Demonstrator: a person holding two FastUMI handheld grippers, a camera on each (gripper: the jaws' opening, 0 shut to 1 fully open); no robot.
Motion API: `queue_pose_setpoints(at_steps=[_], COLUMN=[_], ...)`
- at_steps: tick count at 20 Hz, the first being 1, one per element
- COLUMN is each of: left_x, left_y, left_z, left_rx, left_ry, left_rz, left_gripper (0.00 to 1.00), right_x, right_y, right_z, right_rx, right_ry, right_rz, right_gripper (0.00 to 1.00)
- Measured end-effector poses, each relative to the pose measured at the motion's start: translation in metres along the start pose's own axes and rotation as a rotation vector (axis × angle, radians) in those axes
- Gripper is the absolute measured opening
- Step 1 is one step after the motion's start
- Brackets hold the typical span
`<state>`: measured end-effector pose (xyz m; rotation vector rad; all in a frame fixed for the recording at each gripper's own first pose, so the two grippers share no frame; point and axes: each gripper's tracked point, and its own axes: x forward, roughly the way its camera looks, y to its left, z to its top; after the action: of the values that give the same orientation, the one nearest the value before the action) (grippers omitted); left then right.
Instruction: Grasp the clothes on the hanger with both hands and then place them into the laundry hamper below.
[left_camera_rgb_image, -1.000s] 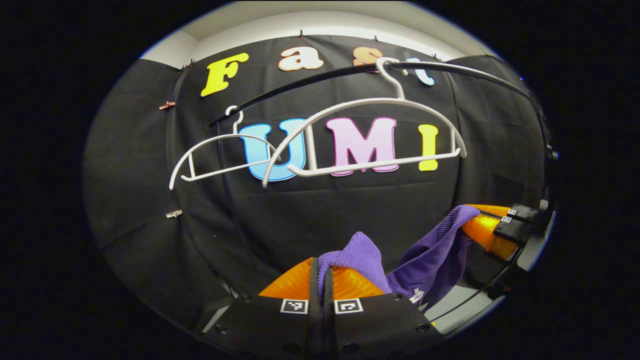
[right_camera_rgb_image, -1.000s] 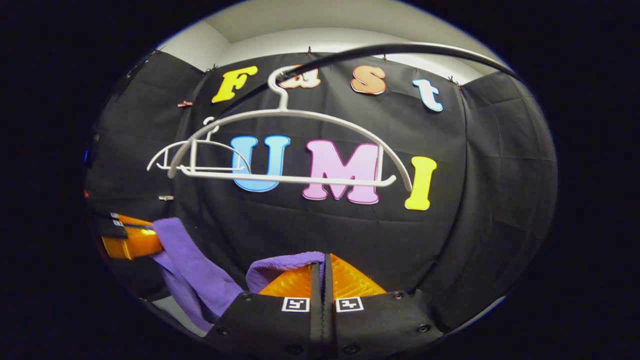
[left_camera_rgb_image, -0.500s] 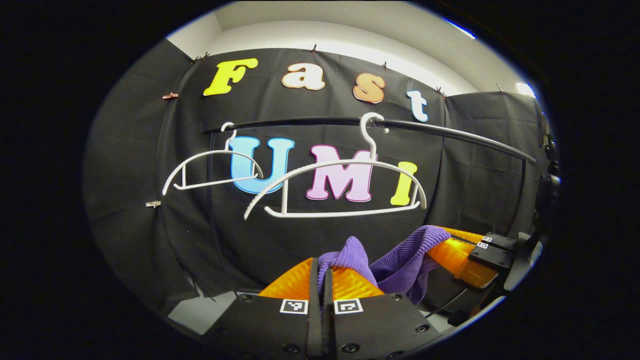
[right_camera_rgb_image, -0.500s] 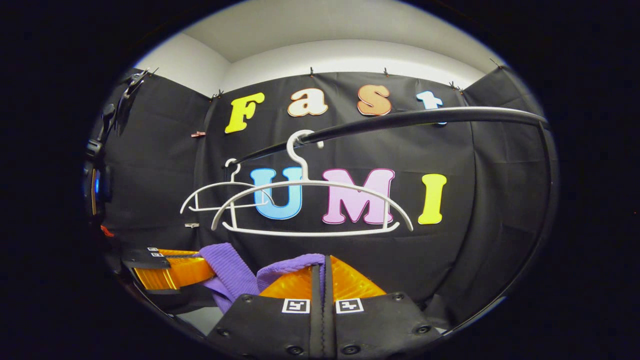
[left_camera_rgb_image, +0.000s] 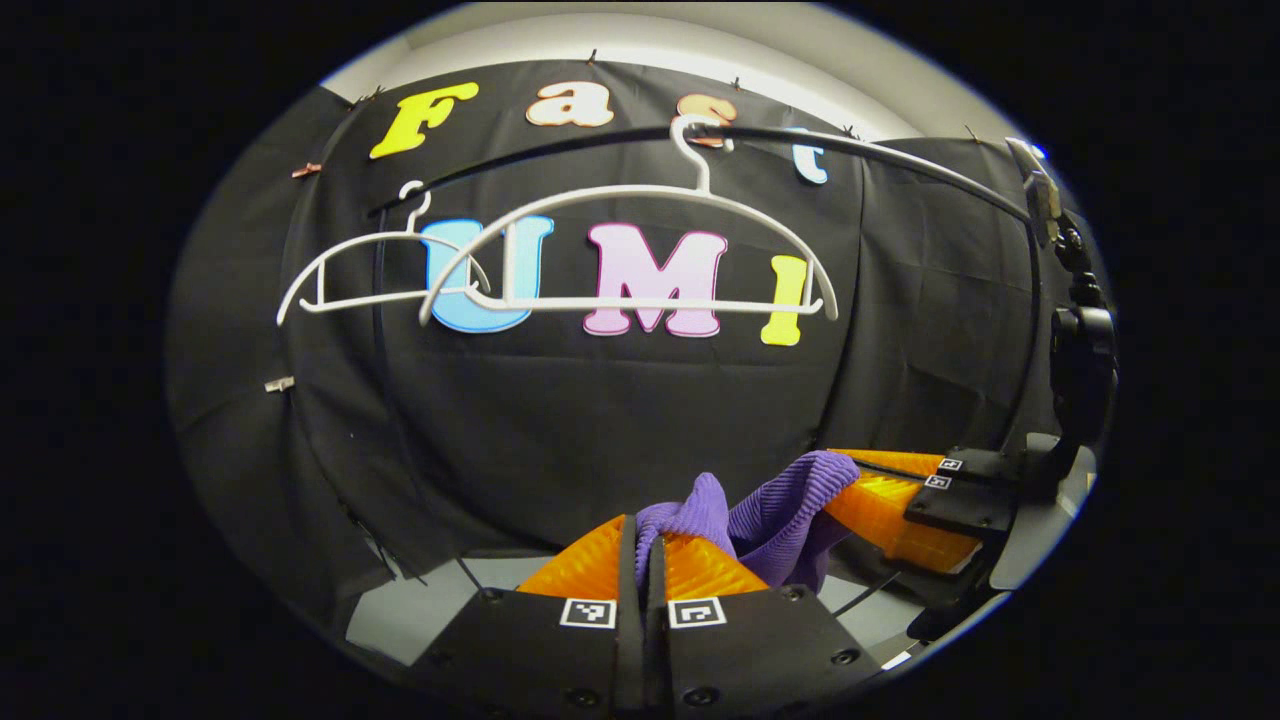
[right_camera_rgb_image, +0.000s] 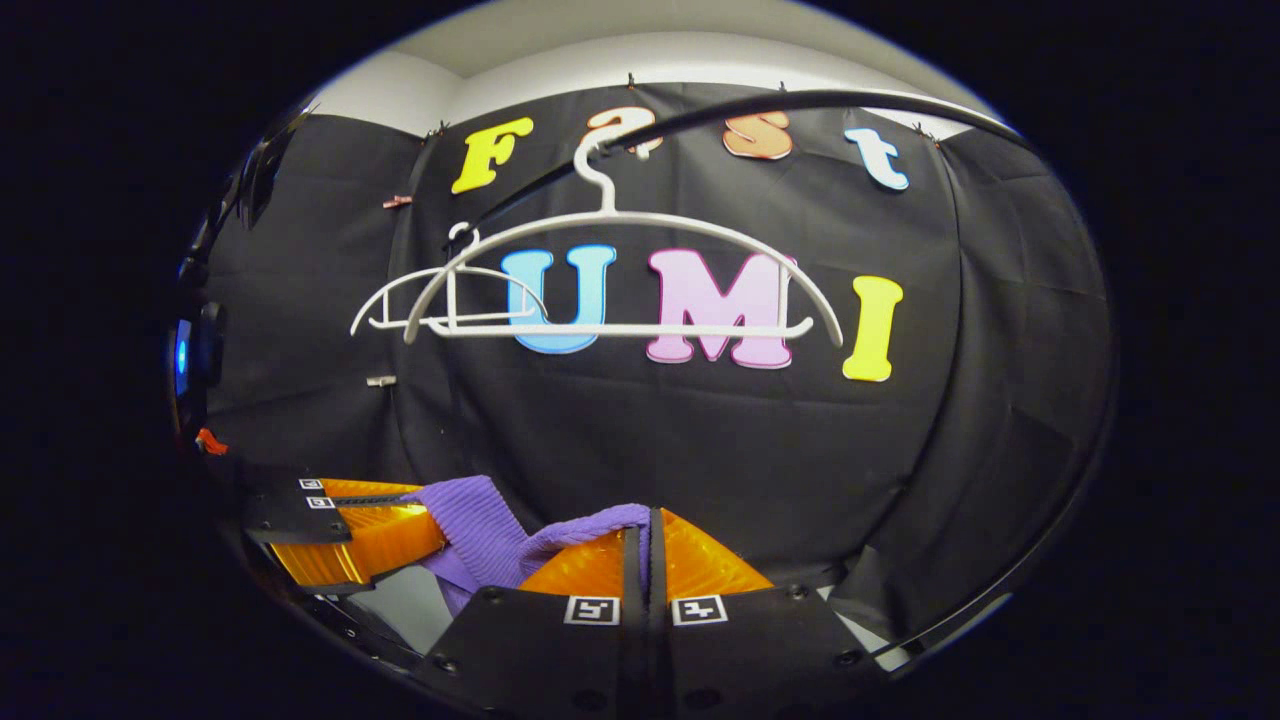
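Note:
A purple knit garment hangs slack between my two grippers, off the hanger. My left gripper is shut on one bunched end of it. In the left gripper view the right gripper holds the other end at the right. In the right gripper view my right gripper is shut on the purple garment, and the left gripper grips it at the lower left. A bare white hanger hangs on the black rail above. The hamper is hidden.
A second bare white hanger hangs farther left on the same rail. In the right gripper view the two white hangers overlap under the black rail. A black stand with a clamp rises at the right.
Both grippers have carried the purple garment down and away from the hanger. They have come closer together, so the cloth between them bunches more. The bare hanger sits higher in both views.

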<state>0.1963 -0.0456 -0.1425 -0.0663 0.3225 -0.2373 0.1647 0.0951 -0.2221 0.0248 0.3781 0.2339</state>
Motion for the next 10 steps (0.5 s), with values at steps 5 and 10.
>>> queue_pose_setpoints(at_steps=[5,10], left_x=[0.028,0.055], left_y=[0.019,0.029], left_z=[-0.076,-0.188], left_rx=[-0.024,-0.131], left_ry=[0.166,0.467], left_rz=[0.036,0.067], left_gripper=[0.05,0.05], right_x=[0.026,0.047], right_y=[0.003,0.005], right_z=[-0.082,-0.194], right_rx=[-0.005,-0.014], right_ry=[0.184,0.458], right_rz=[0.056,0.108], right_gripper=[0.08,0.05])
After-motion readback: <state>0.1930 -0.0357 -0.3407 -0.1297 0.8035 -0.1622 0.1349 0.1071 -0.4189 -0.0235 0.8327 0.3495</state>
